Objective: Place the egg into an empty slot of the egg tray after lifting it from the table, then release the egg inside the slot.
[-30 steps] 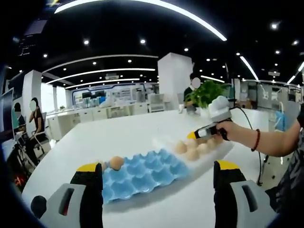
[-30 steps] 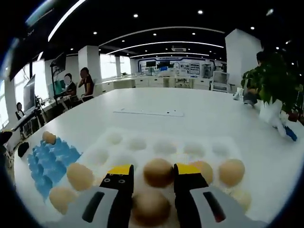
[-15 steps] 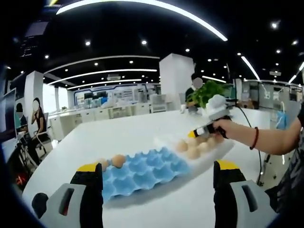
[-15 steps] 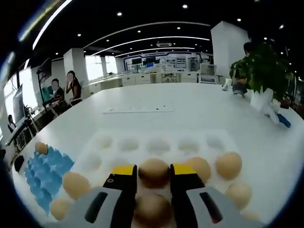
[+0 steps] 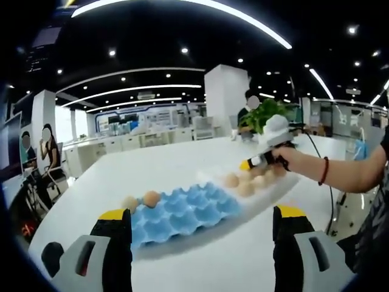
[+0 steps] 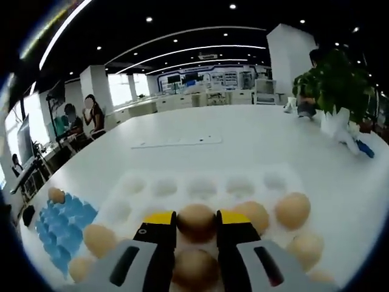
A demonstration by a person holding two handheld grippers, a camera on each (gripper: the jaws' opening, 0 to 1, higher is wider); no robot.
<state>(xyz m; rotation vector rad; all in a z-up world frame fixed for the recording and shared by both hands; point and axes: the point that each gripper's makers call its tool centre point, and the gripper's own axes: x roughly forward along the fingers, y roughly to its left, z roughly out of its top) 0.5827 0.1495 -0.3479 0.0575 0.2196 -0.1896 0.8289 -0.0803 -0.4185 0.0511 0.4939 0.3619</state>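
Brown egg (image 6: pixel 196 219) sits pinched between the right gripper (image 6: pixel 196 224) jaws over the white tray's (image 6: pixel 200 188) near edge; lift straight, gently. Left gripper (image 5: pixel 200 225) hangs wide, empty.

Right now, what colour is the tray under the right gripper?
White tray, best in the right gripper view; the right gripper is closed on an egg.
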